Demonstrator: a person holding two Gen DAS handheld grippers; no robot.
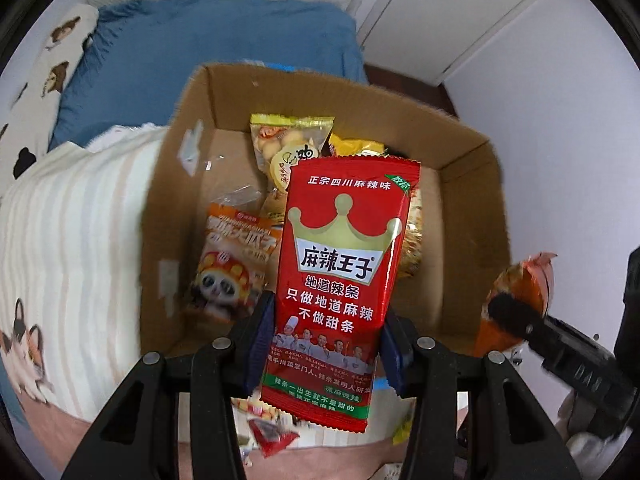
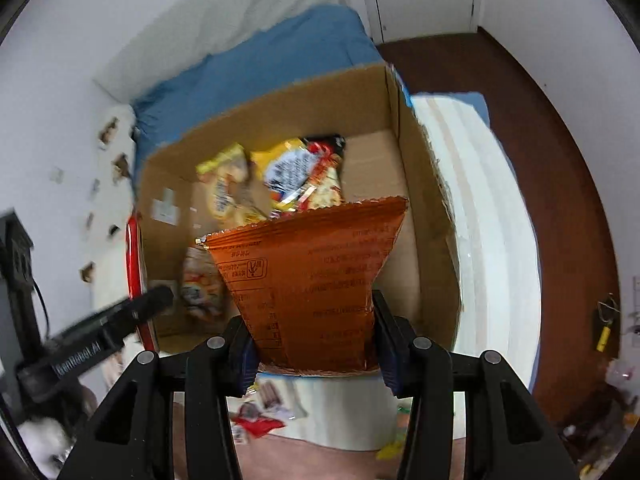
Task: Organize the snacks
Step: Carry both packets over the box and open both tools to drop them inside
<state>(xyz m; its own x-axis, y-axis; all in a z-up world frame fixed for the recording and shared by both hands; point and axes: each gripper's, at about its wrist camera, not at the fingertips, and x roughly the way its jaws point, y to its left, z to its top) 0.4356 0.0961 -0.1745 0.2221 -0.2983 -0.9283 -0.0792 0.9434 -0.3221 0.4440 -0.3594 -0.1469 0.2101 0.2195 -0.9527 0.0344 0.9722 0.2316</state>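
Observation:
My left gripper (image 1: 326, 340) is shut on a red spicy-strip packet (image 1: 340, 280) with a gold crown, held upright over the near edge of an open cardboard box (image 1: 472, 168). My right gripper (image 2: 314, 336) is shut on an orange snack bag (image 2: 312, 280), also held above the box (image 2: 404, 160). The orange bag and the right gripper also show at the right of the left wrist view (image 1: 516, 304). Inside the box lie a yellow biscuit pack (image 1: 288, 148), an orange cartoon pack (image 1: 232, 256) and other snacks.
The box stands on a bed with a striped cream blanket (image 1: 72, 240) and a blue cover (image 1: 200, 48). Loose snack wrappers (image 2: 256, 420) lie on the bed below the grippers. A dark wooden floor (image 2: 560, 160) lies to the right, with white cabinet doors (image 1: 460, 20) behind.

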